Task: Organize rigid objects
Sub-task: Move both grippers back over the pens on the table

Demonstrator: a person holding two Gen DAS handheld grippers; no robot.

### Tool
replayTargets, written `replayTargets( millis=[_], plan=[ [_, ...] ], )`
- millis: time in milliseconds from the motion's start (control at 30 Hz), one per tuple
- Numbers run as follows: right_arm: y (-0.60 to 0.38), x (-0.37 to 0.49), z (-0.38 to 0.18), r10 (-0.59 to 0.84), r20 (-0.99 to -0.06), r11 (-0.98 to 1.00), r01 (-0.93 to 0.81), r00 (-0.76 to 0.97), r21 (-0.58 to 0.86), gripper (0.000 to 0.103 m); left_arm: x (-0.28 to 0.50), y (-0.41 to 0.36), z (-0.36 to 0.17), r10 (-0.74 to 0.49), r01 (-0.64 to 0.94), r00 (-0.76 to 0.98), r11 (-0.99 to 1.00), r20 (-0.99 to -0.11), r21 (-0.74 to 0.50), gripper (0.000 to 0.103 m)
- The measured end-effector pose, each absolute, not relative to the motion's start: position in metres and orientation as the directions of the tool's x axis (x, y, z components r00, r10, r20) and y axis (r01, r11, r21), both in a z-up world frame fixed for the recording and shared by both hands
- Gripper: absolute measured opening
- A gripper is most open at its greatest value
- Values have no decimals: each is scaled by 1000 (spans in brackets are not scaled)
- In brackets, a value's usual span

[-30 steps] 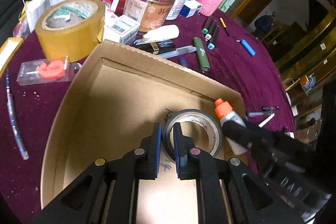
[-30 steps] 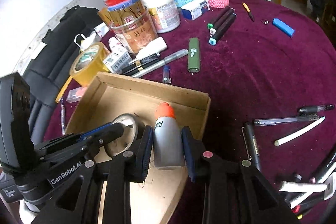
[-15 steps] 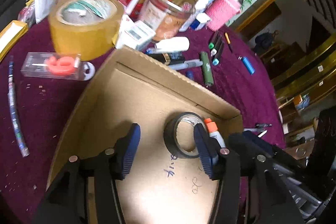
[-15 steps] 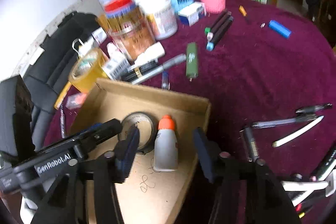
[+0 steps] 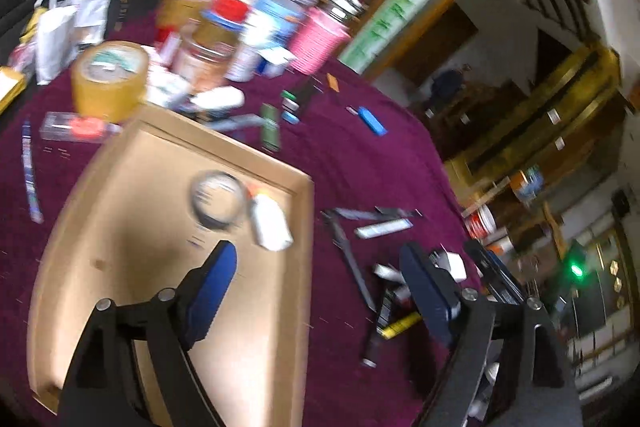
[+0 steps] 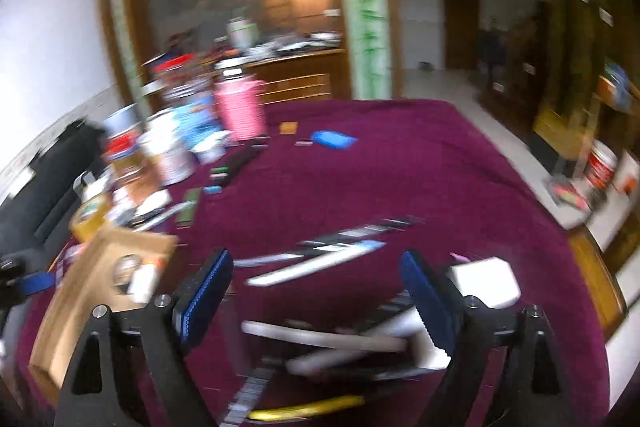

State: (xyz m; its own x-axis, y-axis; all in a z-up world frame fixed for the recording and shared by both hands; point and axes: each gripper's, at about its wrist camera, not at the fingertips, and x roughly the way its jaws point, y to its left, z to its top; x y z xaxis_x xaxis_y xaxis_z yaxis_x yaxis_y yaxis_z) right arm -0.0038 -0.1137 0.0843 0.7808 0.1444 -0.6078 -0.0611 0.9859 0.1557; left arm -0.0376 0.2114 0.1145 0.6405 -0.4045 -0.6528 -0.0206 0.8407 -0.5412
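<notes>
Both the tape roll (image 5: 218, 199) and the glue bottle (image 5: 270, 223) now lie released in the cardboard box (image 5: 120, 227) near its far right corner. The left gripper (image 5: 320, 291) and right gripper (image 6: 316, 291) have lifted away, fingers wide apart and empty, probably heading for the pens (image 6: 320, 255) next.

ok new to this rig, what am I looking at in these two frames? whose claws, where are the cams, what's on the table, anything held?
No robot here: a person holds a two-finger gripper in each hand, and a fisheye camera on each looks forward along its fingers.

The left wrist view shows the left gripper, open and empty, above a shallow cardboard box. A roll of black tape and a white bottle with an orange cap lie in the box.

The right wrist view shows the right gripper, also open and empty, over a pile of pens and markers on the maroon tablecloth.

Beyond the box stand a yellow tape roll, some jars and a pink knit-covered bottle. Both pictures are motion-blurred, so small details are uncertain.
</notes>
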Motion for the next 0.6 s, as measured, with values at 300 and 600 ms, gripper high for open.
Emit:
replayTargets(
  millis=[300,600],
  plan=[
    [-225,-9,39,-38,-595,959,197,803,204,89,-22,98,87,-411,120,515,904,-752,-411,85],
    [-252,-1,28,55,-624,921,201,780,333,89,15,9,58,-342,309,446,926,-827,-216,85]
  ],
)
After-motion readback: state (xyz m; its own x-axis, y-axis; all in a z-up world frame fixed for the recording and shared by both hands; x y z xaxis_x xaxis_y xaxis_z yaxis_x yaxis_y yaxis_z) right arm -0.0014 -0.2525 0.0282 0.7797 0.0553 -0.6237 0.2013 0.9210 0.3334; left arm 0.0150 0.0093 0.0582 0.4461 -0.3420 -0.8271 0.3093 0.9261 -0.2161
